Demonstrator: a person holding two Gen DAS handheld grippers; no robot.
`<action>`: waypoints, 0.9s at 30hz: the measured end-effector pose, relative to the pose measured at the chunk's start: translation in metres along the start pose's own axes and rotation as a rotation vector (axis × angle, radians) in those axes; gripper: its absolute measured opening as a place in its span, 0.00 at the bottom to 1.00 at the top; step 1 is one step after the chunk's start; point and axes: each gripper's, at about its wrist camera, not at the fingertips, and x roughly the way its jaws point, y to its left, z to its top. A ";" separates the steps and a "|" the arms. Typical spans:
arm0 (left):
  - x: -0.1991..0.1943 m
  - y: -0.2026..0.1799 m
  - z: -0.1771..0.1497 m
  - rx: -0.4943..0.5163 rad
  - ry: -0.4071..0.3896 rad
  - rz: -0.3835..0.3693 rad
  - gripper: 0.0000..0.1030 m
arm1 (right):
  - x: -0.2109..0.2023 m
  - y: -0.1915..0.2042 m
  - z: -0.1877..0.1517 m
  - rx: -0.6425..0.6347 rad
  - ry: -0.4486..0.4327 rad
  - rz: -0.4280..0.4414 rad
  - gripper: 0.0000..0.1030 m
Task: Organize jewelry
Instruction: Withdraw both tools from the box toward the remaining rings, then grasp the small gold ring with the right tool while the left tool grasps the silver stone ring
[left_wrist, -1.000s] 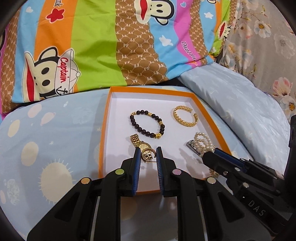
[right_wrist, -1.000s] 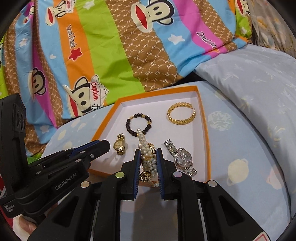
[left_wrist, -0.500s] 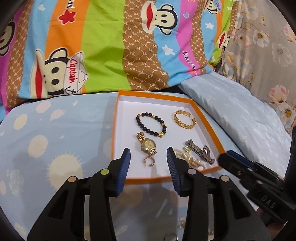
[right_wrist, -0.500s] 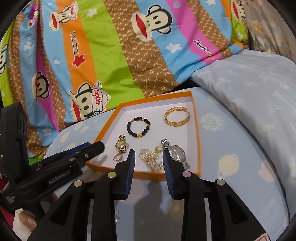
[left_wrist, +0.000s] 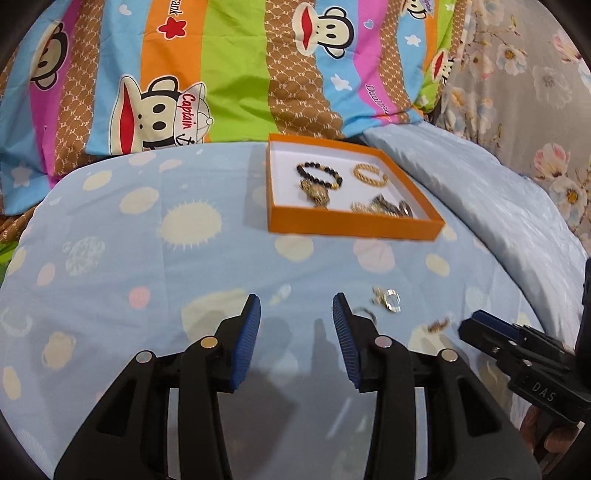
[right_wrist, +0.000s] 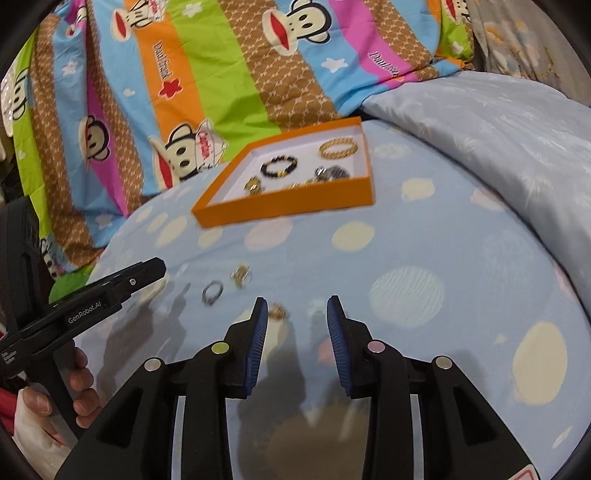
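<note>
The left gripper (left_wrist: 296, 325) is held with its jaws spread wide apart, and nothing is gripped or touched between the blue ribbed pads (left_wrist: 246, 341). It is poised above the light blue sheet (left_wrist: 147, 258), well short of the orange box (left_wrist: 351, 223). The right gripper (right_wrist: 297, 328) is likewise held wide open and empty, just above the same sheet.

Inside the orange box a black bead bracelet (left_wrist: 318, 174), a gold chain bracelet (left_wrist: 370, 175), a gold watch (left_wrist: 315, 192) and a blurred cluster of pearl and silver pieces (left_wrist: 384, 207) are seen lying on the white lining.

Outside the box, several small pieces are left on the sheet near the grippers. In the right wrist view a dark ring (right_wrist: 212, 291) and a gold ring (right_wrist: 241, 276) are seen to the left of the fingers, and a small gold piece (right_wrist: 277, 313) lies just beside the left fingertip; whether it is touched cannot be told. In the left wrist view a gold ring (left_wrist: 390, 300) is seen just to the right of the open jaws.

A striped cartoon-monkey blanket (left_wrist: 221, 74) is spread behind the box.
</note>
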 end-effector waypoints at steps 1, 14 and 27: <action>-0.001 -0.002 -0.004 0.003 0.006 -0.002 0.38 | 0.000 0.004 -0.001 -0.012 0.001 -0.001 0.32; -0.003 -0.013 -0.019 0.022 0.025 -0.016 0.43 | 0.022 0.023 0.005 -0.032 0.042 -0.035 0.32; 0.008 -0.031 -0.013 0.049 0.046 -0.050 0.56 | 0.019 0.013 0.007 0.020 0.012 -0.049 0.15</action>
